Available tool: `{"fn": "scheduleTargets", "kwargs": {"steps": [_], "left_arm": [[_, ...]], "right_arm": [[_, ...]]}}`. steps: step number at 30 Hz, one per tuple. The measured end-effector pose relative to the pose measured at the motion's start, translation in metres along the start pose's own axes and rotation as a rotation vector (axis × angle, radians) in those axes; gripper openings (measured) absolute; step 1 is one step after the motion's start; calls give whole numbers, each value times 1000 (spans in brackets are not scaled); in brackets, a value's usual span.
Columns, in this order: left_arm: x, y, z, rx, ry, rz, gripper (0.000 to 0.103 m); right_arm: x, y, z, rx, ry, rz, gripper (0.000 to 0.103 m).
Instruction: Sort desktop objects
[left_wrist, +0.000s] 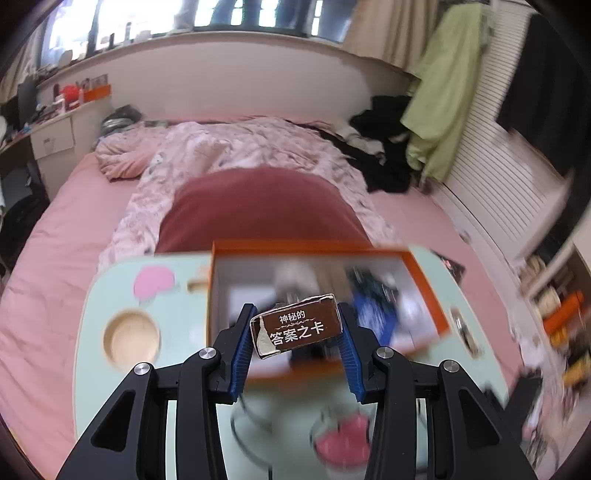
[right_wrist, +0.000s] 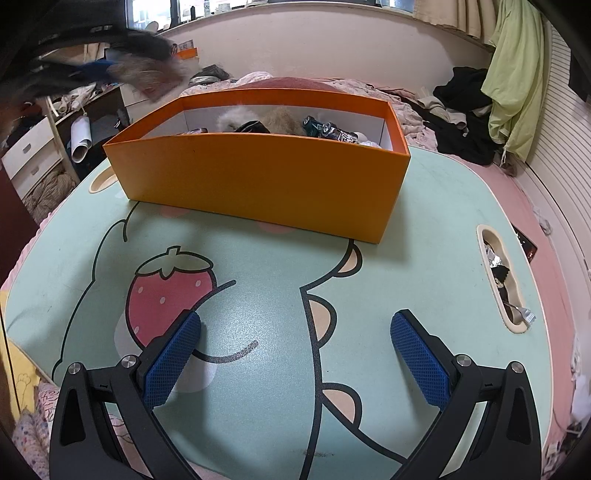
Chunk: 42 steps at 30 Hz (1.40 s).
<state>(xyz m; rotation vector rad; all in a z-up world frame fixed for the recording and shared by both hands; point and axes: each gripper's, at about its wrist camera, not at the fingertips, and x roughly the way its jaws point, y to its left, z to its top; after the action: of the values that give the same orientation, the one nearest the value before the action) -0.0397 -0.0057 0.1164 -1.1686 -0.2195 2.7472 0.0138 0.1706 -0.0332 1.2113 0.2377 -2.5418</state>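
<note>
My left gripper (left_wrist: 297, 314) is shut on a small brown card box (left_wrist: 299, 328) with white Chinese lettering, its blue pads pressing on both ends. It hangs above the orange storage box (left_wrist: 306, 245), whose blurred inside holds several small items. In the right wrist view the orange storage box (right_wrist: 258, 173) stands at the far side of the mint cartoon lap table (right_wrist: 258, 277), with a furry toy and a toy car showing over its rim. My right gripper (right_wrist: 295, 321) is wide open low over the table's near half, with nothing between its fingers. A blurred dark shape (right_wrist: 140, 70) at upper left is the other tool.
The table has a round cup recess (left_wrist: 131, 341) on the left and a slot (right_wrist: 500, 280) on the right holding small bits. It sits on a pink bed with a quilt (left_wrist: 229, 151), a red cushion (left_wrist: 258, 206) and a clothes pile (right_wrist: 461, 107) behind it.
</note>
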Motion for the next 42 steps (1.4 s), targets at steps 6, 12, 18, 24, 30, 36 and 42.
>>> {"fn": "scheduleTargets", "kwargs": {"steps": [6, 12, 18, 24, 30, 36, 42], "left_arm": [[26, 0, -61, 2, 88, -46, 42], [44, -3, -77, 17, 88, 3, 77], [34, -6, -115, 124, 97, 86, 101], [41, -4, -122, 132, 109, 135, 103], [41, -3, -124, 130, 102, 137, 103], [42, -1, -123, 129, 102, 137, 103], [40, 2, -125, 128, 101, 139, 103]], "right_arm": [[0, -1, 1, 0, 0, 1, 103], [0, -1, 1, 1, 0, 1, 103], [0, -1, 0, 1, 0, 1, 103], [1, -3, 2, 0, -2, 0, 103], [2, -2, 2, 2, -1, -1, 103], [0, -1, 3, -1, 0, 7, 102], [-33, -3, 20, -16, -87, 84, 97]]}}
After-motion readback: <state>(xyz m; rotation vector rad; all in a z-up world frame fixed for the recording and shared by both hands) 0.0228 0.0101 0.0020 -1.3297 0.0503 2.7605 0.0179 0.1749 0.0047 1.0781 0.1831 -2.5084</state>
